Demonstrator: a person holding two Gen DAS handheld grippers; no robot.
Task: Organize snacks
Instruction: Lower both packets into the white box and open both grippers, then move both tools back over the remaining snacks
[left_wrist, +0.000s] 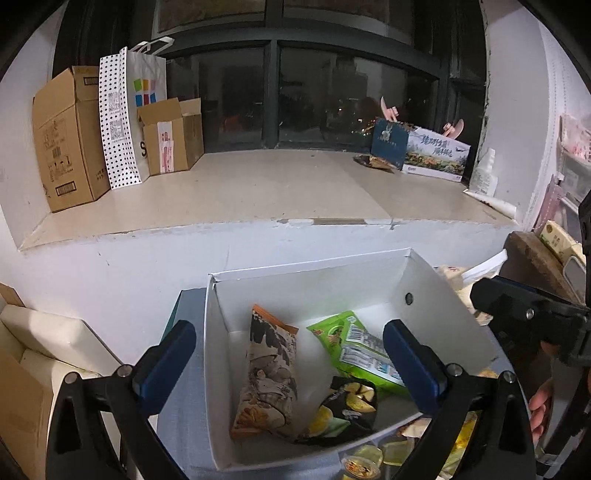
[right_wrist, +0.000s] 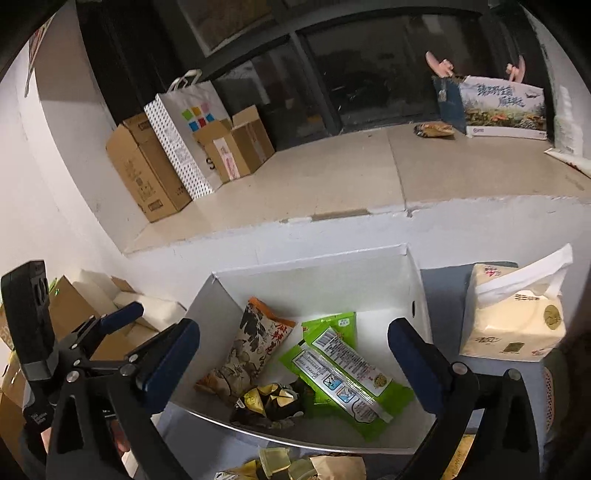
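A white open box (left_wrist: 310, 280) (right_wrist: 317, 275) stands on the table and holds three snack packs: a beige and orange printed bag (left_wrist: 267, 380) (right_wrist: 247, 354), a green bag (left_wrist: 360, 349) (right_wrist: 343, 373) and a small black and yellow bag (left_wrist: 345, 411) (right_wrist: 269, 404). My left gripper (left_wrist: 290, 365) is open and empty, hovering over the box's near left side. My right gripper (right_wrist: 295, 363) is open and empty above the box's near edge; it also shows at the right of the left wrist view (left_wrist: 528, 317). More small snacks (left_wrist: 373, 458) (right_wrist: 295, 467) lie in front of the box.
A tissue pack (right_wrist: 513, 317) sits right of the box. A wide window ledge (left_wrist: 258, 188) behind holds cardboard boxes (left_wrist: 66, 136), a paper bag (left_wrist: 129, 110) and a printed carton (left_wrist: 436, 153). More cardboard boxes (left_wrist: 33, 369) stand at the lower left.
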